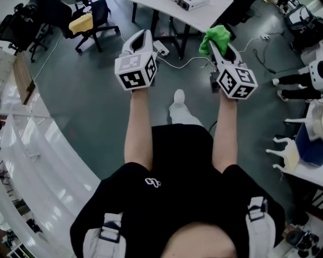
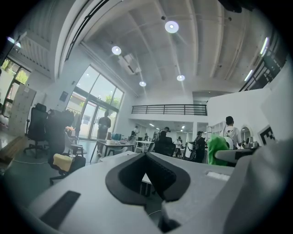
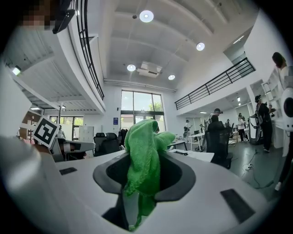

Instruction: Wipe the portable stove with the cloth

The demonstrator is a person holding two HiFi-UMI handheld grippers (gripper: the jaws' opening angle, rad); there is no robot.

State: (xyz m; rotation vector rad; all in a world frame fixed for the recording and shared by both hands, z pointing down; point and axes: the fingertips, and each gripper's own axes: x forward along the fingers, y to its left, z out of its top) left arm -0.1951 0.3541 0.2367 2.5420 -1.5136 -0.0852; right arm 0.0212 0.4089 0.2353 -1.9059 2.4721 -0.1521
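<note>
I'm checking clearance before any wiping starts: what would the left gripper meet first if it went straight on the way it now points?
Probably the white table: its edge shows straight ahead of the left gripper in that gripper's own view, with nothing nearer in line. How far off the table stands is unclear.

The white table [image 1: 212, 12] stands just beyond my left gripper [image 1: 145, 34] and right gripper [image 1: 214, 44], with legs [image 1: 177, 38] and cables [image 1: 186, 63] beneath it (a snag). Left of the table, open grey floor [image 1: 86, 85] reaches the office chair [image 1: 93, 22].

cloth [image 3: 143, 151] | green, bunched | clamped in right tool [image 1: 220, 48], poking out past jaws
</note>
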